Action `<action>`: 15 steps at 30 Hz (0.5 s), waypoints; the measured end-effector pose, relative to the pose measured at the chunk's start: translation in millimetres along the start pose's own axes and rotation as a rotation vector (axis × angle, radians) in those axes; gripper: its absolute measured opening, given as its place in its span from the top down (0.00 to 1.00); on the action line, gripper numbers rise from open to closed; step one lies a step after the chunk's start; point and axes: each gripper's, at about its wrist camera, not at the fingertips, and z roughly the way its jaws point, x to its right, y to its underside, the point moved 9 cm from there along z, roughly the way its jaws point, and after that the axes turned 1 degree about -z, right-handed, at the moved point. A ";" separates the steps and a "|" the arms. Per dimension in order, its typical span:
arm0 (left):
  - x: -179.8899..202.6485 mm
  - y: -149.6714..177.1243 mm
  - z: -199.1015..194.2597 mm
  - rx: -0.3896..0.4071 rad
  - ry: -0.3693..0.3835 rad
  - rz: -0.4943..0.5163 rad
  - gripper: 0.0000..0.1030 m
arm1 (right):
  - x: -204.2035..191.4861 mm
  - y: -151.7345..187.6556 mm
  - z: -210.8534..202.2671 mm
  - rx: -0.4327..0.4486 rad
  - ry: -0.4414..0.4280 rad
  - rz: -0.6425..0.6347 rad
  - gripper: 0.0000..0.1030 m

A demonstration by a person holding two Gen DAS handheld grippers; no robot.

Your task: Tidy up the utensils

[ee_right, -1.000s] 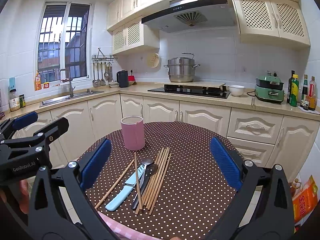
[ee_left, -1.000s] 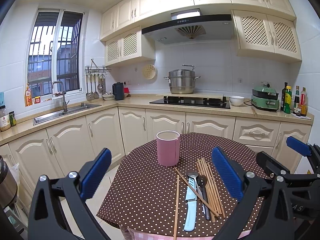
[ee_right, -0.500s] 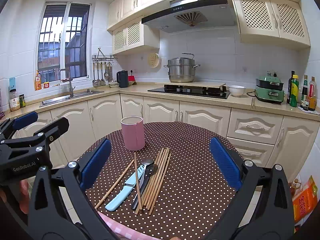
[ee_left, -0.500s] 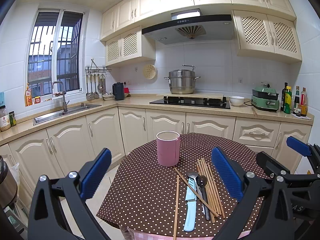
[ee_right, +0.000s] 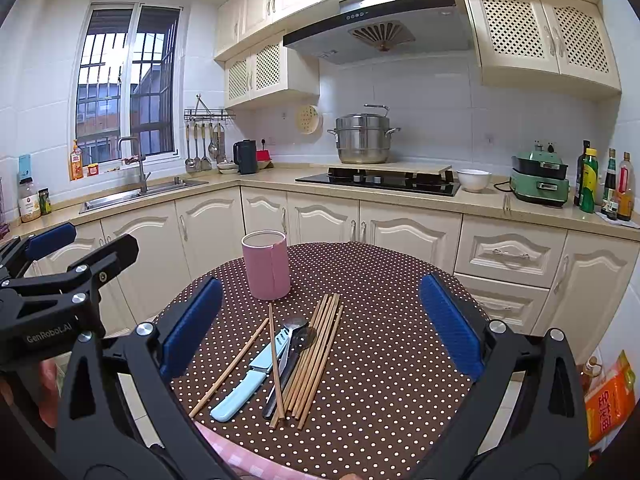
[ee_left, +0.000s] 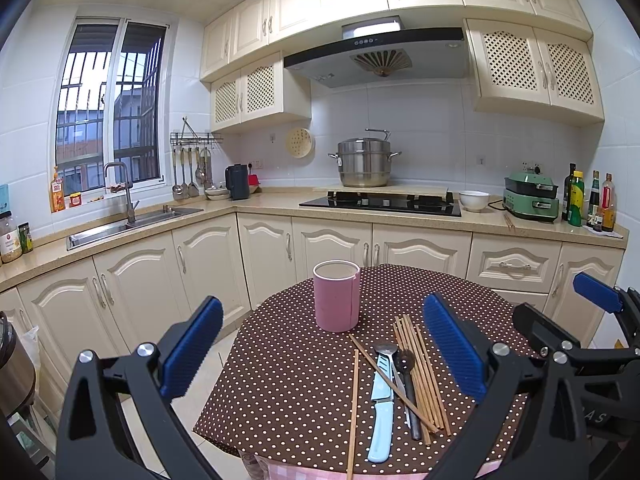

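Left tongs (ee_left: pixel 320 344): spread wide with nothing between the blue pads, held above the near left edge of the counter, clear of every utensil.
Right tongs (ee_right: pixel 318 322): also spread wide and empty, hovering over the near edge of the counter with the utensil pile seen between the two pads.
Each from the other's camera: the right tongs show at the right edge of the left wrist view, the left tongs at the left edge of the right wrist view; both stand apart from the pile.
Counter (ee_right: pixel 400 360): a round top under a brown cloth with white dots; a pink checked cloth peeks out at its near edge.
Pink holder (ee_right: pixel 266 264): a cylinder standing upright at the far side of the cloth, behind the pile and not touching it.
Chopsticks (ee_right: pixel 316 354): a bundle of wooden sticks lying roughly side by side, right of the holder's line; two more lie loose to the left, one crossing over the knife.
Knife (ee_right: pixel 250 376): light blue handle toward the near edge, blade pointing at the holder, lying left of the bundle.
Spoons (ee_right: pixel 298 334): a silver one and a dark one, bowls toward the holder, between knife and bundle.
Beyond the holder: cream cabinets, and a steel steamer pot (ee_right: pixel 363 134) on the black hob.
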 end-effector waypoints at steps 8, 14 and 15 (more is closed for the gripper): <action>-1.1 0.8 0.4 -0.002 0.000 0.000 0.04 | -1.7 1.9 -1.1 -0.004 0.000 0.002 0.06; -1.5 2.6 0.7 -0.004 -0.002 0.003 0.04 | -2.0 3.5 -1.6 -0.007 0.000 0.003 0.06; -1.7 3.3 0.4 -0.004 -0.002 0.003 0.04 | -2.0 3.7 -1.3 -0.007 0.000 0.003 0.06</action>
